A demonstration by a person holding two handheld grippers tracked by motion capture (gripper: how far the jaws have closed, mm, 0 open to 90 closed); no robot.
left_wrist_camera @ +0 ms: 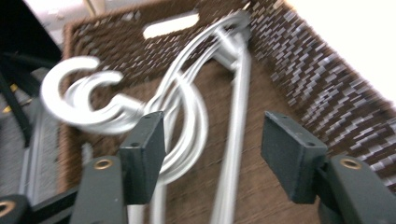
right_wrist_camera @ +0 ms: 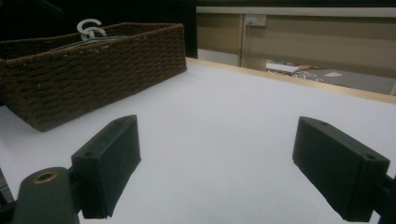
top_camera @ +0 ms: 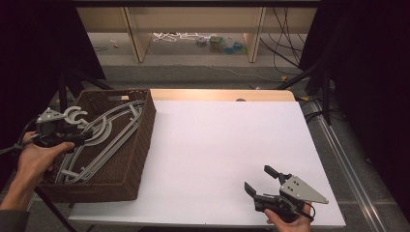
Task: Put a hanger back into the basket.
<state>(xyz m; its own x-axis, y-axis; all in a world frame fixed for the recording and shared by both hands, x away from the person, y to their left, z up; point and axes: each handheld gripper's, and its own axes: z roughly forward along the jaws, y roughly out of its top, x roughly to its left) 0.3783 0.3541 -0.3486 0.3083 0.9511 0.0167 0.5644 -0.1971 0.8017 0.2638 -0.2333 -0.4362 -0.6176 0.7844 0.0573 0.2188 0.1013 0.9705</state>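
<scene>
Several grey plastic hangers [top_camera: 104,135] lie stacked in a brown wicker basket [top_camera: 145,125] at the table's left side, their hooks [top_camera: 75,115] curling up near the basket's far-left corner. My left gripper [top_camera: 80,135] hovers over the basket's left part. It stands open in the left gripper view [left_wrist_camera: 217,154], with hanger bars [left_wrist_camera: 233,140] below the gap and the hooks [left_wrist_camera: 84,100] off to the left. My right gripper [top_camera: 258,179] rests low near the table's front right, open [right_wrist_camera: 215,172], with nothing between its jaws.
The white table top [top_camera: 222,145] stretches between basket and right gripper. In the right gripper view the basket [right_wrist_camera: 93,65] stands far left with hooks [right_wrist_camera: 91,29] above its rim. A wooden strip [top_camera: 217,94] edges the table's far side; cables lie on the floor beyond.
</scene>
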